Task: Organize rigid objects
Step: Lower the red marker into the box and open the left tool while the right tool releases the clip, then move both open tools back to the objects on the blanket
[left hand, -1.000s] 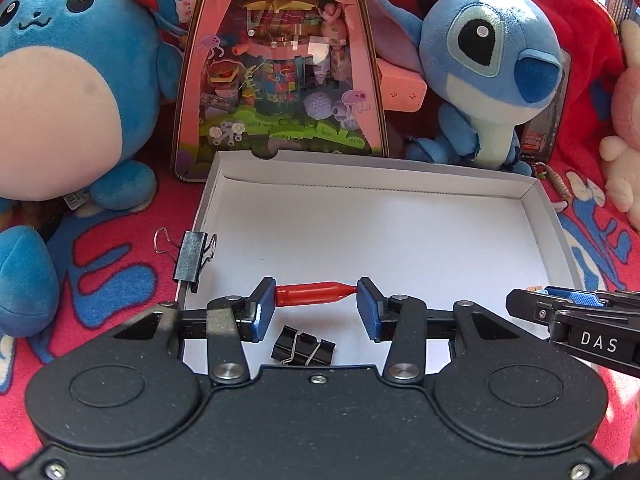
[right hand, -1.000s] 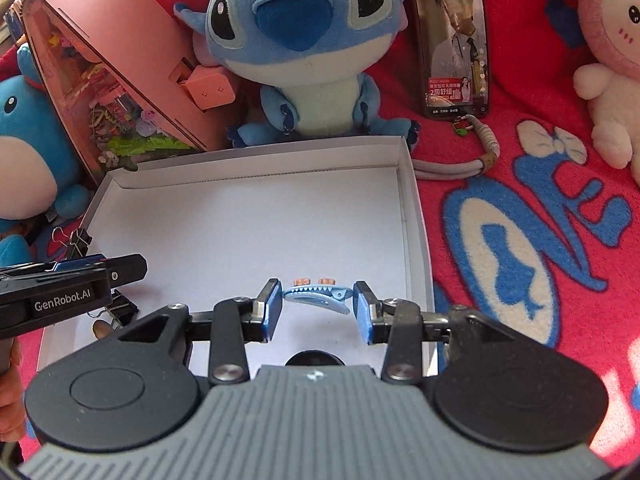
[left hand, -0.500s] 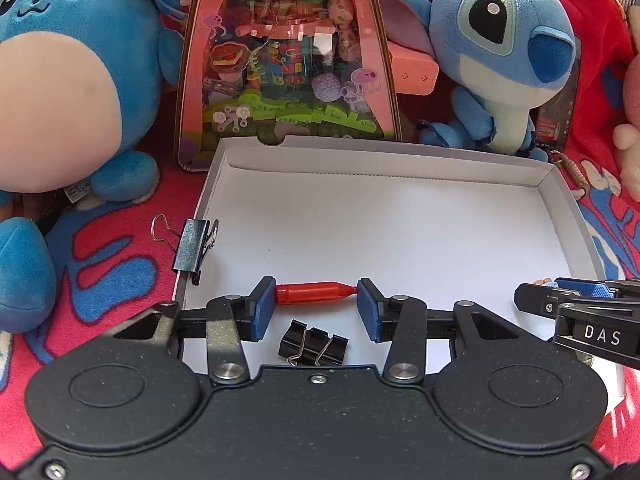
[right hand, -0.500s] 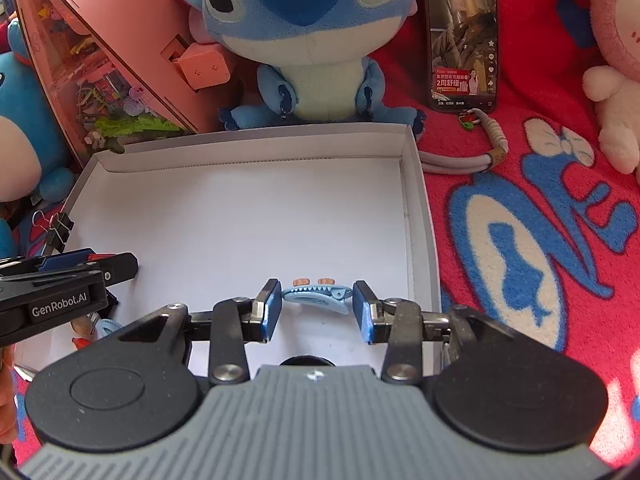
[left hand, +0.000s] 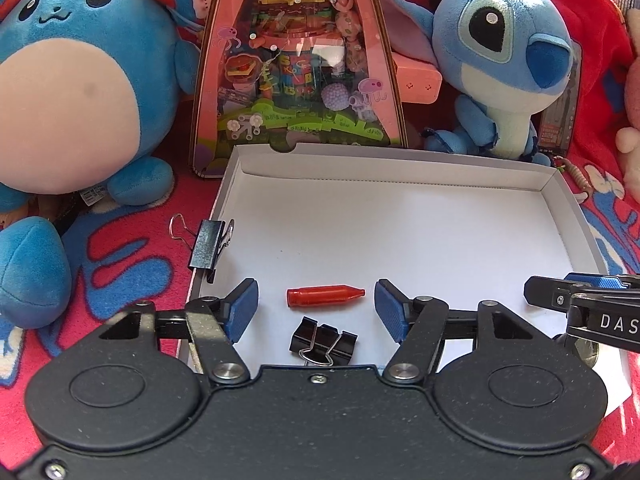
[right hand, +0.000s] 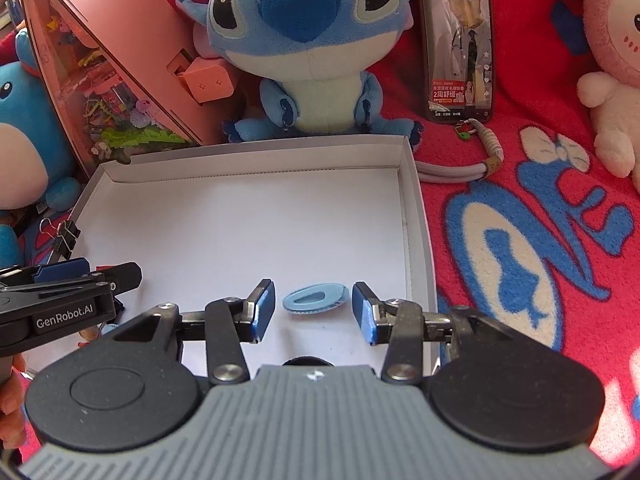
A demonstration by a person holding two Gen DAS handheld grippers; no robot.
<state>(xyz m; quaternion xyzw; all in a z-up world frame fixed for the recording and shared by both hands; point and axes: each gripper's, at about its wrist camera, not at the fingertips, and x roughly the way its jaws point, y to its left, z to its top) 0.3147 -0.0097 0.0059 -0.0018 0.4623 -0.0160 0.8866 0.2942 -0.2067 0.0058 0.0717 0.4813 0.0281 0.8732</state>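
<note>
A shallow white box (left hand: 560, 200) (right hand: 416, 208) lies on a red blanket. In the left wrist view a small red cap-shaped piece (left hand: 325, 296) lies on the box floor between the pads of my left gripper (left hand: 316, 308), whose jaws are opening and no longer touch it. A pair of black binder clips (left hand: 323, 340) lies just below it. In the right wrist view a light blue hair clip (right hand: 314, 299) lies on the box floor between the pads of my right gripper (right hand: 314, 312), whose jaws are also opening, clear of it.
A larger black binder clip (left hand: 208, 244) (right hand: 66, 236) sits on the box's left rim. Behind the box stand a pink display case (left hand: 296, 60), a blue Stitch plush (right hand: 304, 40), a round blue plush (left hand: 80, 80), a phone (right hand: 460, 40) and a pink plush (right hand: 616, 60).
Both grippers have let go: the left jaws spread off the red piece and the right jaws off the blue hair clip. Both things now rest on the box floor.
</note>
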